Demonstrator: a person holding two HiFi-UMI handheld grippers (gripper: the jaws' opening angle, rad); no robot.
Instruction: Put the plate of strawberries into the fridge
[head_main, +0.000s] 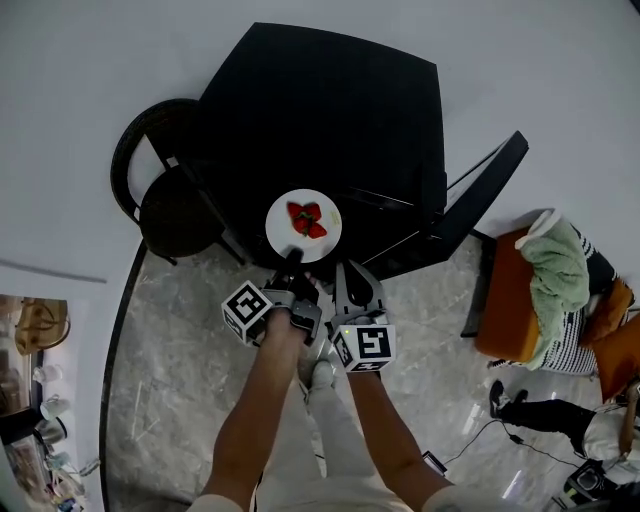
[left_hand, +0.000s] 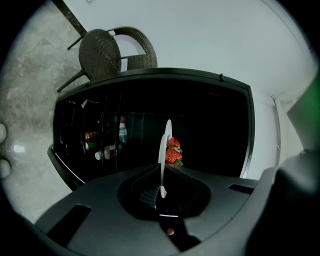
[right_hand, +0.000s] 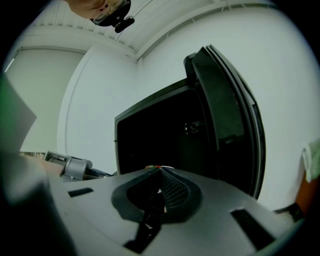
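**A:** Where is the plate?

**B:** The plate (left_hand: 164, 142) is pinched by its near rim in the jaws of the left gripper (left_hand: 162, 170). In the left gripper view it stands edge-on between them and reaches out past their tips.

**A:** And the strawberries?

**B:** The strawberries (left_hand: 173, 152) lie on the plate just beyond the jaw tips. They are red with green tops, and in that view they sit on the plate's right face.

**A:** Is it inside the fridge?

**B:** The fridge (left_hand: 215, 125) is open, and its dark inside fills the space straight ahead of the left jaws. From the head view the plate hangs at the open front. How far in it is, I cannot tell. Bottles (left_hand: 107, 150) stand on shelves ahead and to the left of those jaws.

**A:** What about the other gripper?

**B:** The right gripper (right_hand: 159, 172) is just beside the left one, on its right. Its jaws are pressed together with nothing between them. They point into the same dark opening, and a sliver of the plate's rim shows just over the left jaw. The door (right_hand: 225, 110) stands swung open ahead and to the right of them.

**A:** Anything else nearby?

**B:** A dark wicker chair (left_hand: 102, 52) stands beside the fridge, well to the left of the left jaws, on a pale marbled floor (head_main: 180, 330).
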